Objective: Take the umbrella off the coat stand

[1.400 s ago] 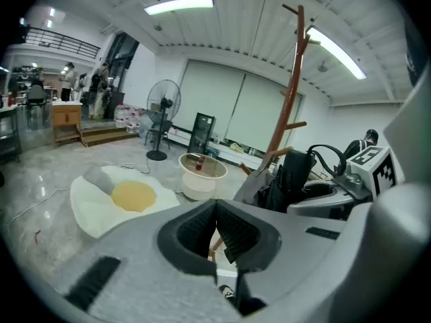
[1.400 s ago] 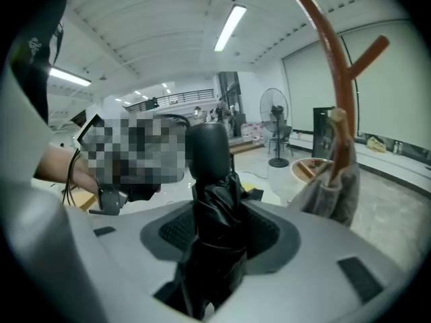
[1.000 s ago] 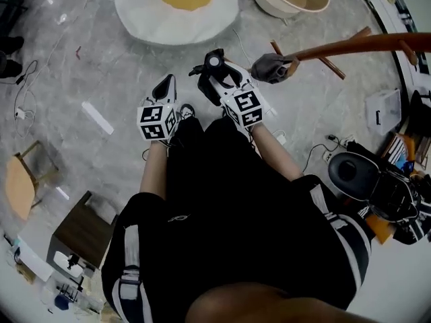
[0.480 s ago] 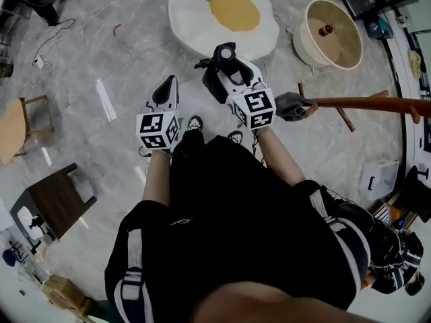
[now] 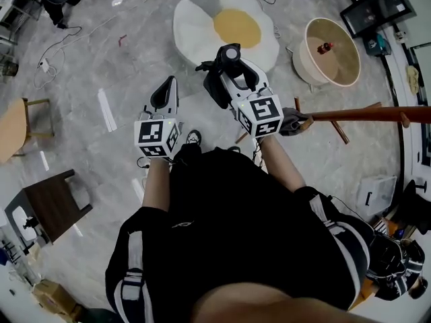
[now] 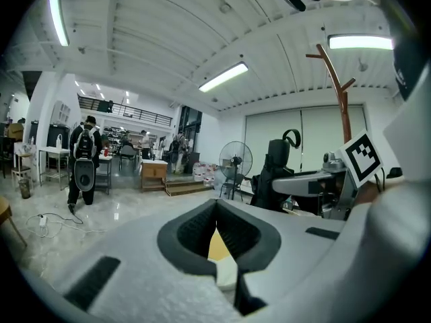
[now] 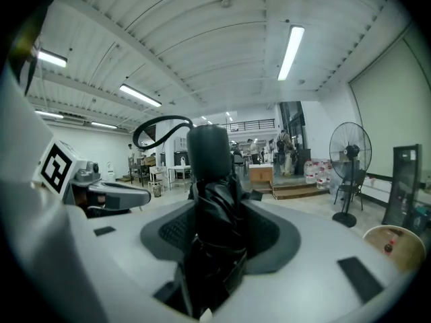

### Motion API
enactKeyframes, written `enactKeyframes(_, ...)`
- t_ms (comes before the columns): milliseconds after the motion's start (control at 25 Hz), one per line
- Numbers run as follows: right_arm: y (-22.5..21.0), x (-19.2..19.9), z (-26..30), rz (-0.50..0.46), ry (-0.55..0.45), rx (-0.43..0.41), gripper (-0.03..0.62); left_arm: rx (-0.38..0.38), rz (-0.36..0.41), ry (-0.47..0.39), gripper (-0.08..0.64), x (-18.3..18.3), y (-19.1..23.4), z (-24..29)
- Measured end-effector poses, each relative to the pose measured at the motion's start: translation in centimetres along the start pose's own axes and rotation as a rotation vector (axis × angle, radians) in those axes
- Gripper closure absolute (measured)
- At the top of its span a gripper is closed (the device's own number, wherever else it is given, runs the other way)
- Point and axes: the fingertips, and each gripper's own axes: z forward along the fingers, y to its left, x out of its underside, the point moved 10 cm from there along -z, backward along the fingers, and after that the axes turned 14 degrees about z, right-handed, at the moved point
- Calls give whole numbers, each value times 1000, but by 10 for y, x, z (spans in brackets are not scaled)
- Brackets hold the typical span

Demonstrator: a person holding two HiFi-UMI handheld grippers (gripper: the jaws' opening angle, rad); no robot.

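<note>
My right gripper (image 5: pixel 226 62) is shut on a black folded umbrella (image 5: pixel 221 79), which stands up between its pads with the handle (image 7: pixel 209 150) on top and a loop strap above that. The umbrella's fabric (image 7: pixel 217 237) fills the gap between the jaws. To its left, my left gripper (image 5: pixel 165 90) is shut with nothing in it, its pads meeting at the tip (image 6: pixel 215 210). The brown wooden coat stand (image 5: pixel 367 115) rises at the right, just beside my right wrist, and its forked top (image 6: pixel 337 79) also shows in the left gripper view.
A fried-egg-shaped rug (image 5: pixel 229 24) and a round beige tub (image 5: pixel 306 54) lie on the grey floor ahead. A stool (image 5: pixel 15 130) and a dark side table (image 5: pixel 48 207) stand at the left, cables and bags at the right. A fan (image 6: pixel 236 163) and people stand farther off.
Both grippers have risen, the right one with the umbrella still in it. The head view has swung, so the rug and tub sit lower in the picture and the stand's pole nearer my right wrist.
</note>
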Motion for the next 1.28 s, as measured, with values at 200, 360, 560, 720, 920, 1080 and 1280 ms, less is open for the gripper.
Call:
enactKeyframes(200, -8, -4, -7, -3, -6, 22, 400, 28, 3, -12, 561, -4, -6, 11)
enactKeyframes(360, -9, -4, -10, -5, -2, 43, 400, 49, 2, -15, 561, -5, -8, 14)
enactKeyframes(560, -10, -4, -13, -5, -6, 56, 402, 58, 5, -16, 561, -6, -8, 15)
enactKeyframes(720, -9, -4, -15, -9, -16, 61, 402, 66, 8, -18, 561, -6, -9, 15)
enactKeyframes(920, -7, -6, -16, -11, -19, 62, 402, 77, 13, -20, 561, -7, -9, 15)
enactKeyframes(1080, -6, -6, -16, -10, -18, 67, 402, 83, 15, -20, 561, -7, -8, 15)
enactKeyframes(1280, -5, -6, -16, -9, -19, 72, 402, 95, 20, -20, 561, -7, -8, 16)
